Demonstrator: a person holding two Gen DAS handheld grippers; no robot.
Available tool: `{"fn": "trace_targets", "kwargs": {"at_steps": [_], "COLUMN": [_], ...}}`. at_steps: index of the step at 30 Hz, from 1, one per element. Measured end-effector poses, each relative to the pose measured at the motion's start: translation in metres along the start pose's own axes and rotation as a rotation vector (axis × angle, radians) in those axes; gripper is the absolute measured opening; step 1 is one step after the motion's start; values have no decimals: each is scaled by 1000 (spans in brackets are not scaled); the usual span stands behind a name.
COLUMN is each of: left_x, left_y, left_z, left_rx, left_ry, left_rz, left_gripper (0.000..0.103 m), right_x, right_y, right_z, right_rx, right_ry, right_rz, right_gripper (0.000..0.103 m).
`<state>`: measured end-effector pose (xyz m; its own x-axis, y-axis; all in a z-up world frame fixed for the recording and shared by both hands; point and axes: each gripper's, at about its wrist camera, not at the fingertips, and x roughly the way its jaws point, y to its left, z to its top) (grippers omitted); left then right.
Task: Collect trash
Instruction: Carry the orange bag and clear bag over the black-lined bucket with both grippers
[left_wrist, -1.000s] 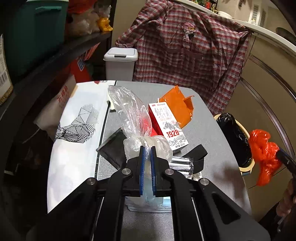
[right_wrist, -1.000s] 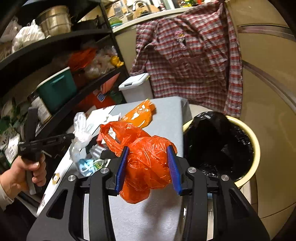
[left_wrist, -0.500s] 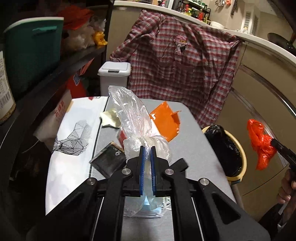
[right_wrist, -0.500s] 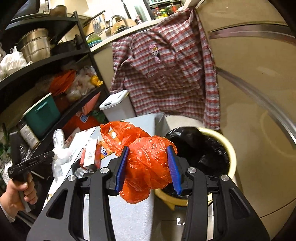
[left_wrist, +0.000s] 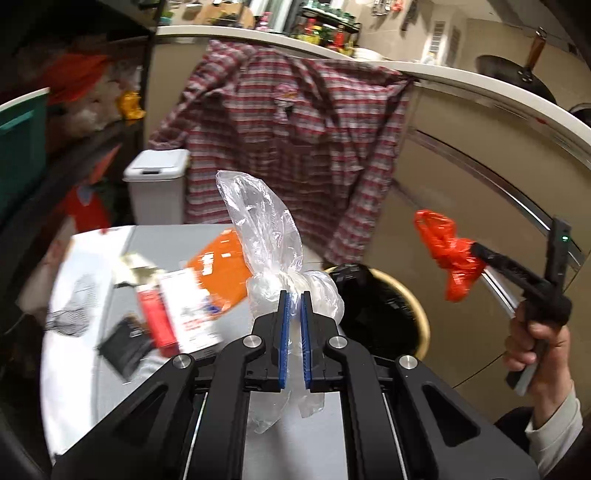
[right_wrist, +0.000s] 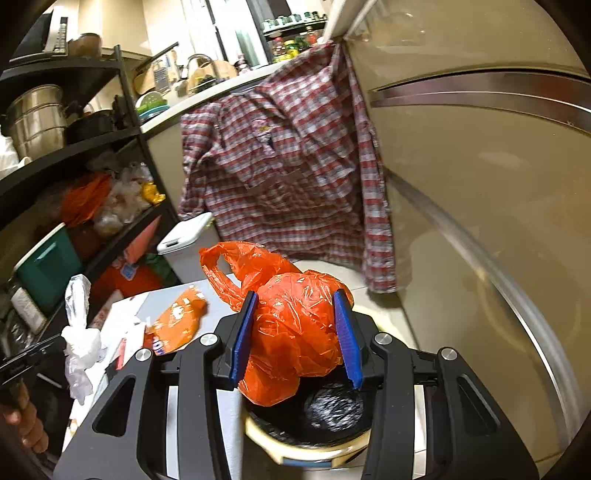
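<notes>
Orange plastic bag: crumpled, clamped between the pads of the right tool, directly above the black-lined waste bin. Risk: loose handle loop catches a pad on release, or the light film drifts past the rim.

Clear knotted plastic bag: pinched at the knot in the nearly closed left tool, short of the bin, over the grey bench. Risk: slick film slides out of the narrow grip.

Carton, orange wrapper: on the bench beside the bin, uncollected.
</notes>
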<state>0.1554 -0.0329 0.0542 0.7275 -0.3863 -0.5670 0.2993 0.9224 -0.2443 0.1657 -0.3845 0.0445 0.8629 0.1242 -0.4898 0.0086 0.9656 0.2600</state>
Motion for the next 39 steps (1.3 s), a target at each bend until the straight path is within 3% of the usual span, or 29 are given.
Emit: {"fn": "trace_targets", "kwargs": {"at_steps": [5,12,24,39], "left_x": [32,70,112,130], "left_y": [-44,-77,-101,-111], "left_z": [10,18,20,19], "left_rx": [31,36,44,61], "left_ry": [6,25,59,82], "left_rz": [-44,-64,-66,-68], "left_gripper": [6,6,6,6], "right_x": [8,14,19,22], "right_y": [-9,-15,-17,-19], "right_z": [0,0,2,2], "right_rx": [11,8,9,22], "right_ry": [2,-1,-5,-3], "right_rz": [-24,-34,-55,-56], "right_gripper": [42,42,42,42]}}
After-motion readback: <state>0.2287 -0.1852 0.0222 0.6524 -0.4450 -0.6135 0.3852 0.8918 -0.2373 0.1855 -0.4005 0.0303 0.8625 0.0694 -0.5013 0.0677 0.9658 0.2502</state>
